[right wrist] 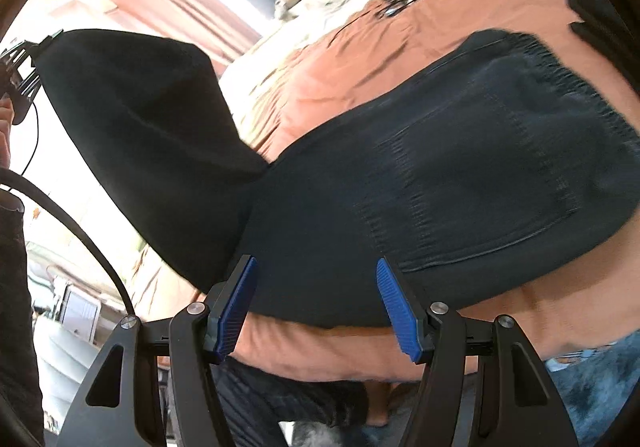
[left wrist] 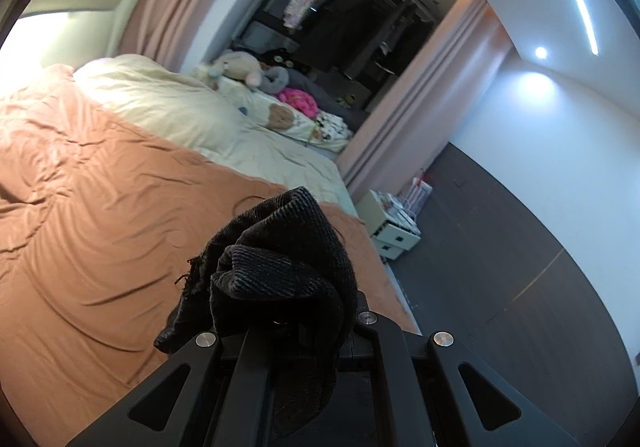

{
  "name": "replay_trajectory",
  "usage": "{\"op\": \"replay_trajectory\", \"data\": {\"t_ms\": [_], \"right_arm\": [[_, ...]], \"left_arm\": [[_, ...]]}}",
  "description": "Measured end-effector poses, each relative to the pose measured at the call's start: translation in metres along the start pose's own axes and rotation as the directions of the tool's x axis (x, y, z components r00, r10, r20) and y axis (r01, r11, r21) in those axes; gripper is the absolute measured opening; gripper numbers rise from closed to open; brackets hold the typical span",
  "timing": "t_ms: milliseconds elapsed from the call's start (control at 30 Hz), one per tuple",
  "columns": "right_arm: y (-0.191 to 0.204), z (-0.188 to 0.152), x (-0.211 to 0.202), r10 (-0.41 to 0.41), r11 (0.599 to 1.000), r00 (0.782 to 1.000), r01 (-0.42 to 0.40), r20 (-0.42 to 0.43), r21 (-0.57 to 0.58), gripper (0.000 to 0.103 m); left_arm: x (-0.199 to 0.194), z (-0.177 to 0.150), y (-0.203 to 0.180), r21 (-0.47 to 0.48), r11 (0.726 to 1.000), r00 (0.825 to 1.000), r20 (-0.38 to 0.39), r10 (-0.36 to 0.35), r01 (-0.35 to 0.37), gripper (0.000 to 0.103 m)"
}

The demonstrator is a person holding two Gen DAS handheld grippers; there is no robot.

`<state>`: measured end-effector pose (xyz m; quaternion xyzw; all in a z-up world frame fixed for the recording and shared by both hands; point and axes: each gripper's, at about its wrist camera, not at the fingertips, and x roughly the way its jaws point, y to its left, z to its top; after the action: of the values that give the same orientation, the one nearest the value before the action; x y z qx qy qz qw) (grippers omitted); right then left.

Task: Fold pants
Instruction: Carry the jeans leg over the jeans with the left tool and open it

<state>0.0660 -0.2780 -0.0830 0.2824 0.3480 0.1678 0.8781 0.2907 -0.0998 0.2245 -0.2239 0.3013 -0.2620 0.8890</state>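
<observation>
While left tongs (left wrist: 280,311) pinch the pants (right wrist: 460,175) hem (lifted), right tongs (right wrist: 316,303) gape empty.

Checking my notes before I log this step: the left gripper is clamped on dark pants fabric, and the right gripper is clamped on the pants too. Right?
Not quite. The left gripper is shut on the pants, but the right wrist view shows the right gripper open, its blue pads apart and gripping nothing.
</observation>
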Motion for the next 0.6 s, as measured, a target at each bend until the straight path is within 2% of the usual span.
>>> {"op": "replay_trajectory", "data": {"t_ms": [100, 133, 233, 500, 600], "right_arm": [[-0.016, 0.001, -0.021, -0.039, 0.999, 0.999, 0.039, 0.029, 0.004, 0.063], [-0.020, 0.001, -0.028, -0.049, 0.999, 0.998, 0.049, 0.035, 0.007, 0.071], [-0.032, -0.001, -0.052, -0.086, 0.996, 0.994, 0.085, 0.072, 0.021, 0.079], [-0.056, -0.014, -0.102, -0.157, 0.986, 0.981, 0.148, 0.118, 0.082, 0.080], [-0.060, -0.020, -0.116, -0.174, 0.982, 0.976, 0.162, 0.127, 0.100, 0.080]], "left_arm": [[0.019, -0.001, -0.018, 0.007, 1.000, 0.999, -0.025, -0.026, 0.026, 0.004], [0.026, -0.002, -0.024, 0.012, 0.999, 0.999, -0.032, -0.034, 0.034, 0.004], [0.050, -0.008, -0.042, 0.022, 0.998, 0.996, -0.064, -0.064, 0.066, 0.004], [0.117, -0.038, -0.075, 0.017, 0.993, 0.981, -0.157, -0.113, 0.117, 0.004], [0.147, -0.062, -0.084, 0.010, 0.990, 0.968, -0.212, -0.137, 0.142, 0.004]]}}
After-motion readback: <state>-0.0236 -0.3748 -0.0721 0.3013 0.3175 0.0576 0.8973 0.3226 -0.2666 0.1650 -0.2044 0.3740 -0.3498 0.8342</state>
